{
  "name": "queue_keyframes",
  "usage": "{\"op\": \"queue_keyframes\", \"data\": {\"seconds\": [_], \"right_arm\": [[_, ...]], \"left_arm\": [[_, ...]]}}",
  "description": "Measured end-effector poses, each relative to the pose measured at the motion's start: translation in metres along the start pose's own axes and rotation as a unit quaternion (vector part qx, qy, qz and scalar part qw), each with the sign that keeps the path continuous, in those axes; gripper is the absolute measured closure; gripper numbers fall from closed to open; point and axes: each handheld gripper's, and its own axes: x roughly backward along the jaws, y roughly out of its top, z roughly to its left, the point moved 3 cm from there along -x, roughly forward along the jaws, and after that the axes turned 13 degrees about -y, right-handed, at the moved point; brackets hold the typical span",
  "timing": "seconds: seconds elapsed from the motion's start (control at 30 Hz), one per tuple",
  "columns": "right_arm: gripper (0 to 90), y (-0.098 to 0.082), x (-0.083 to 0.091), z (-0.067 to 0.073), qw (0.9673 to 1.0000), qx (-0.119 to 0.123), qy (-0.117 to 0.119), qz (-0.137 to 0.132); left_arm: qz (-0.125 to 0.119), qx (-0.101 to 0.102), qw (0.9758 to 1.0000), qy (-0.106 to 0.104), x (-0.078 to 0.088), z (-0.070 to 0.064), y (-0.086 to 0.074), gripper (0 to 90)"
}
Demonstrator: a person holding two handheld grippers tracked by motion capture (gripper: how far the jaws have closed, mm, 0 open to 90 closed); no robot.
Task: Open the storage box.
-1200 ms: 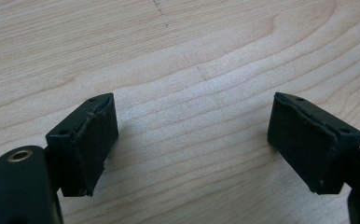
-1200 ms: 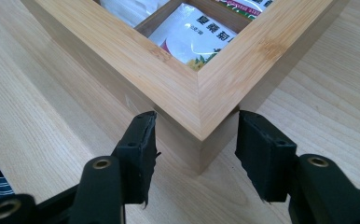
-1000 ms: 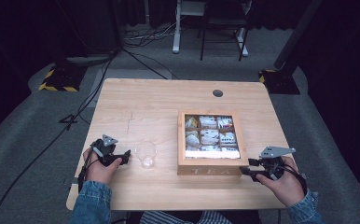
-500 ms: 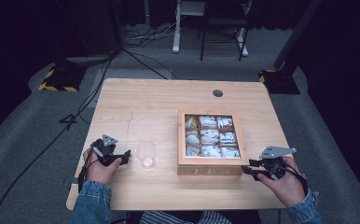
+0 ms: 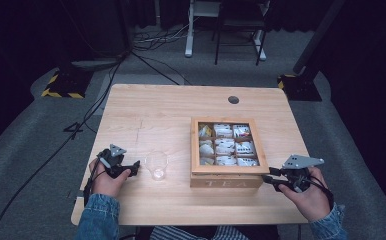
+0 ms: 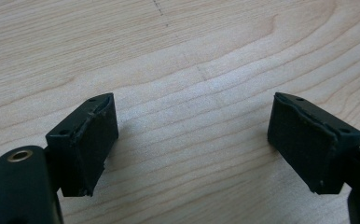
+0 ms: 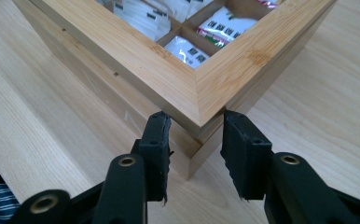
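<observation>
Tea box (image 5: 228,172) sits on table (image 5: 166,110) directly ahead of R gripper (image 5: 270,180), near corner of box wedged between its jaws; wooden, glass-less open top w/ divided compartments, "TEA" lettered on front face; tea bags (image 5: 225,146) in the compartments, white wrappers mostly, one w/ red print.

R gripper view: R gripper (image 7: 194,140) has both pads against the two faces that meet at the box corner, lid frame just above pad tops; jaws have just been closing and now pinch that corner; contact on the R pad looks firm, L pad prob. touching too (edge partly shadowed, not 100% sure); box body resting flat on table, not lifted as far as visible.

High view: R hand (image 5: 308,195) comes in from bottom edge, gripper pointing toward box's near-right corner; grey plate on top of gripper; cable trailing back along wrist.

L gripper (image 5: 131,169): jaws spread wide; L gripper view shows L gripper (image 6: 192,140) w/ bare wood grain between pads, nothing held; pads close over tabletop.

Glass cup (image 5: 157,165): small, clear, upright; just ahead of L gripper tips, apart from them; sits between L gripper and tea box, nearer the gripper; contents can't be told.

L hand (image 5: 106,180) low at table edge, denim sleeve (image 5: 98,217) behind it.
</observation>
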Motion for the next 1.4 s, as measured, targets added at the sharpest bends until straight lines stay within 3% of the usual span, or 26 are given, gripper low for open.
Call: {"op": "queue_keyframes", "data": {"seconds": [0.3,0.53,1.07,1.17,1.2,1.4], "right_arm": [[61.7,0.008,0.011,-0.003,0.9986,-0.001,-0.017,-0.05],[61.1,0.013,0.016,-0.004,0.9965,0.011,-0.034,-0.075],[58.6,0.03,0.026,-0.01,0.9915,0.02,-0.058,-0.115],[58.9,0.034,0.027,-0.012,0.9906,0.021,-0.061,-0.121],[59.0,0.037,0.028,-0.013,0.9903,0.019,-0.06,-0.124],[59.7,0.047,0.031,-0.017,0.9881,0.022,-0.067,-0.136]], "left_arm": [[0.0,0.0,1.0,0.0,0.0,0.0,0.0,16.6],[0.0,-0.001,1.0,0.0,0.0,0.0,0.0,16.6],[0.0,0.0,1.0,-0.002,0.0,0.0,0.0,16.7],[0.002,0.002,1.0,-0.001,0.002,0.001,0.001,20.5],[0.002,0.001,1.0,0.001,0.004,0.002,0.001,27.7],[0.008,0.0,0.9999,0.013,0.011,0.001,0.002,29.3]]}}
